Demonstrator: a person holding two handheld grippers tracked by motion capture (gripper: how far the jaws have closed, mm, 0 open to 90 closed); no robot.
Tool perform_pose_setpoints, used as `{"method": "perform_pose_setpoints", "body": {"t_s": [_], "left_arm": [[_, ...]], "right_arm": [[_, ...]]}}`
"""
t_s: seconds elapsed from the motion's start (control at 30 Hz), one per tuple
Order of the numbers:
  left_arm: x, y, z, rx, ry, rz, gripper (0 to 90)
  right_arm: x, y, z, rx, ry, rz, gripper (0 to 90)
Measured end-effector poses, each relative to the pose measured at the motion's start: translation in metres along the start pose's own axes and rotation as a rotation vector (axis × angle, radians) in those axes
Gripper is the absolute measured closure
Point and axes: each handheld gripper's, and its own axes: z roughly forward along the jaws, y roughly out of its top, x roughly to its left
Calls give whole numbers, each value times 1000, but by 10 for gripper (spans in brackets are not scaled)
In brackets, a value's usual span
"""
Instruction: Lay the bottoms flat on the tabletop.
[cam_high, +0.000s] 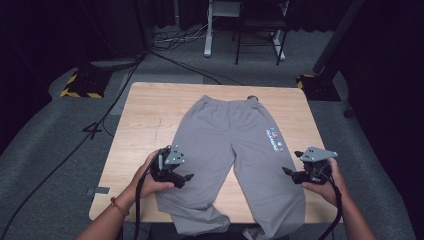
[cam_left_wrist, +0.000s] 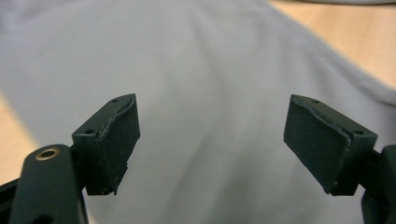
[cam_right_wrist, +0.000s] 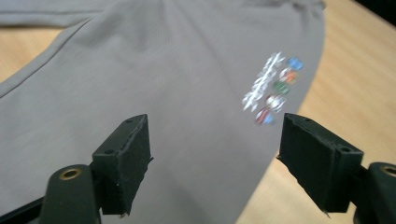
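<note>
Two tools, left tool (cam_high: 186, 178) and right tool (cam_high: 291, 171), hover with jaws apart over soft, light grey cotton sweatpants (cam_high: 235, 150) lying flat mid-counter (cam_high: 145, 120), waistband at twelve o'clock; pinch the limp outer leg edges.

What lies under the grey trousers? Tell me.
The wooden table lies under the trousers; its covered middle is hidden. The leg ends hang over the near edge.

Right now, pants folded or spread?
Spread. The pants lie flat on the table, waistband far, both legs apart; the cuffs hang over the near edge.
</note>
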Motion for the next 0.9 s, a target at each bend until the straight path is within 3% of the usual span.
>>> {"method": "perform_pose_setpoints", "body": {"t_s": [0.17,0.33,0.47,0.63,0.73,0.9], "left_arm": [[22,-3,-5,21,52,-21,189],[39,-16,-14,23,107,-60,191],[49,-32,-15,46,135,-92,192],[55,-49,-17,59,124,-147,192],[54,-57,-20,56,155,-133,201],[52,-72,-22,65,142,-166,193]], "right_arm": [[-18,10,6,7,-50,6,252],[-38,-1,5,2,-111,73,252],[-49,-19,-1,6,-151,130,253],[-54,-45,-8,20,-164,189,251],[-55,-60,-12,20,-168,230,250],[-56,-80,-18,18,-175,276,248]]}}
